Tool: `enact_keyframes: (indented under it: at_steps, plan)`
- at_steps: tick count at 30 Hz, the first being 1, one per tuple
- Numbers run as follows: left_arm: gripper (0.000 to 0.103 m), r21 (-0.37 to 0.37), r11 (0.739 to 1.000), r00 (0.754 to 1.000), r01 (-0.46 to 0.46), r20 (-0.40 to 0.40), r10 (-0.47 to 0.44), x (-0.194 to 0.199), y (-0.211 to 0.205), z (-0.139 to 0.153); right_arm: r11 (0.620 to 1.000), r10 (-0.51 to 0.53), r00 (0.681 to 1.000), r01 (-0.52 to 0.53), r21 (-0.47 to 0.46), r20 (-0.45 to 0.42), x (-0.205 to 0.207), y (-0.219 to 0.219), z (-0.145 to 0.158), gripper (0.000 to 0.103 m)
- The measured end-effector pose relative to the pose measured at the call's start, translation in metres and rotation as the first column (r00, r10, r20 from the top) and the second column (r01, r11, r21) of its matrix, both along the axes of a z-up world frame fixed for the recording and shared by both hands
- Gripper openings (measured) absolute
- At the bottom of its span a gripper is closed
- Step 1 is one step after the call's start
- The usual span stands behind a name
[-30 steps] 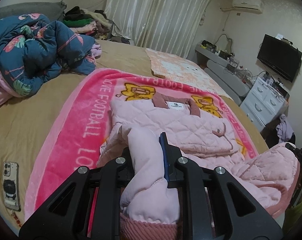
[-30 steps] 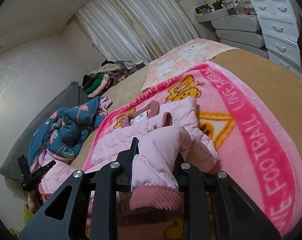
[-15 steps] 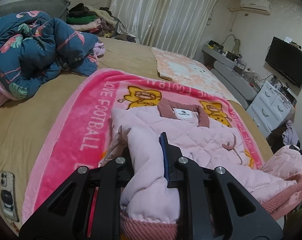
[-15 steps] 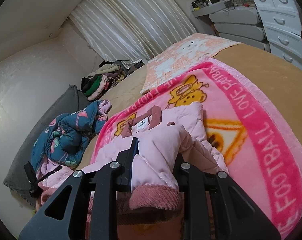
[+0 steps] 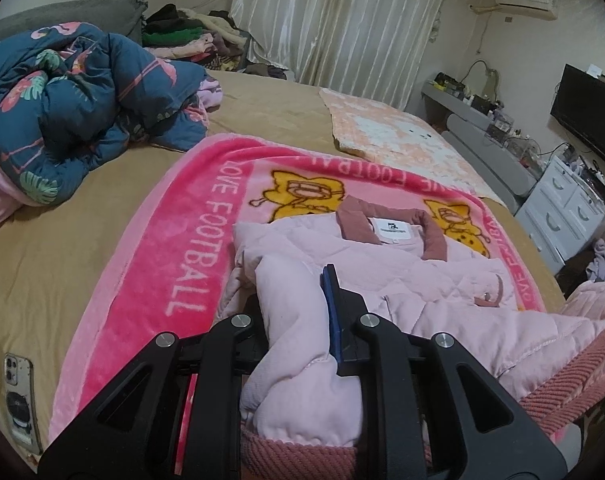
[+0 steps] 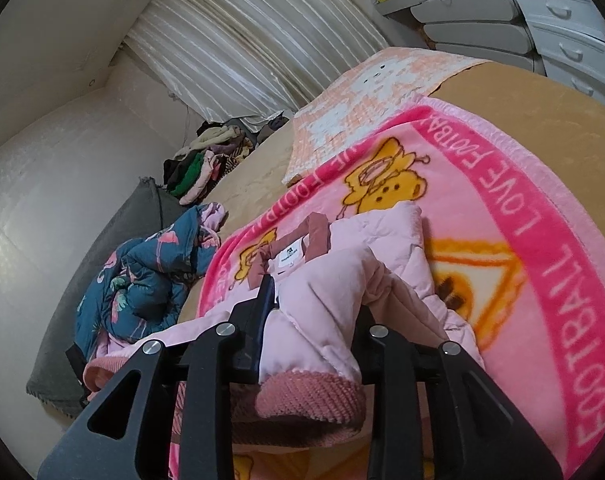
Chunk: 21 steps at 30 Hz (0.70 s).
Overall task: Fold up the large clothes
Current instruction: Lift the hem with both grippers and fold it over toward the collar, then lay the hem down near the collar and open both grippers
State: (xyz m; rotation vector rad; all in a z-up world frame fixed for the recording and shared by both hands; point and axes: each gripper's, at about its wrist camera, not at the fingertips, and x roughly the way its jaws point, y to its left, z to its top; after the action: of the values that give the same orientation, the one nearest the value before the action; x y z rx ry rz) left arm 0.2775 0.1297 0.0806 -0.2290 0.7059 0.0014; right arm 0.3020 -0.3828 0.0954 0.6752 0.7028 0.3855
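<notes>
Left wrist view: the left hand-held gripper (image 5: 298, 312) is clamping the pink jacket (image 5: 414, 280), lying on the pink blanket (image 5: 182, 240). Right wrist view: the right hand-held gripper (image 6: 314, 312), jaws just loosening, is still pinching a jacket fold.

The left-hand finger of the left gripper (image 5: 298, 300) is buried behind the pink jacket (image 5: 402, 276) sleeve. The phone (image 5: 20, 404) is partly cut off by the lens rim. Items on the far shelf (image 5: 462, 96) are too small to identify. The jacket's label text is unreadable.
</notes>
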Motion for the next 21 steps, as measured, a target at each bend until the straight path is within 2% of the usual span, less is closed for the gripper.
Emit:
enact_keyframes:
  at_steps: [4, 6, 10, 14, 18, 21]
  plan:
    - [0.012, -0.006, 1.000, 1.000, -0.008, -0.010, 0.007, 0.008, 0.002, -0.005, 0.999, 0.011, 1.000, -0.010, 0.038, -0.005, 0.011, 0.000, -0.004, 0.034]
    - [0.012, -0.004, 1.000, 1.000, -0.007, -0.013, 0.007, 0.012, 0.002, -0.007, 0.998, 0.018, 1.000, -0.018, 0.058, 0.001, 0.015, 0.000, -0.003, 0.050]
    - [0.012, -0.004, 1.000, 1.000, -0.008, -0.021, 0.008, 0.020, 0.002, -0.012, 0.997, 0.022, 1.000, -0.022, 0.068, 0.003, 0.025, 0.002, -0.002, 0.057]
    - [0.012, -0.003, 1.000, 1.000, -0.010, -0.029, 0.009, 0.028, 0.003, -0.016, 0.994, 0.017, 1.000, -0.019, 0.109, 0.018, 0.034, 0.001, -0.003, 0.073]
    - [0.012, -0.009, 1.000, 0.999, -0.010, -0.038, 0.009, 0.037, 0.004, -0.021, 0.993, -0.001, 0.999, -0.005, 0.115, 0.051, 0.038, -0.001, 0.002, 0.083]
    - [0.012, -0.011, 1.000, 0.999, -0.008, -0.040, 0.007, 0.041, 0.003, -0.022, 0.997, -0.030, 0.996, 0.024, 0.078, 0.086, 0.038, -0.002, 0.005, 0.086]
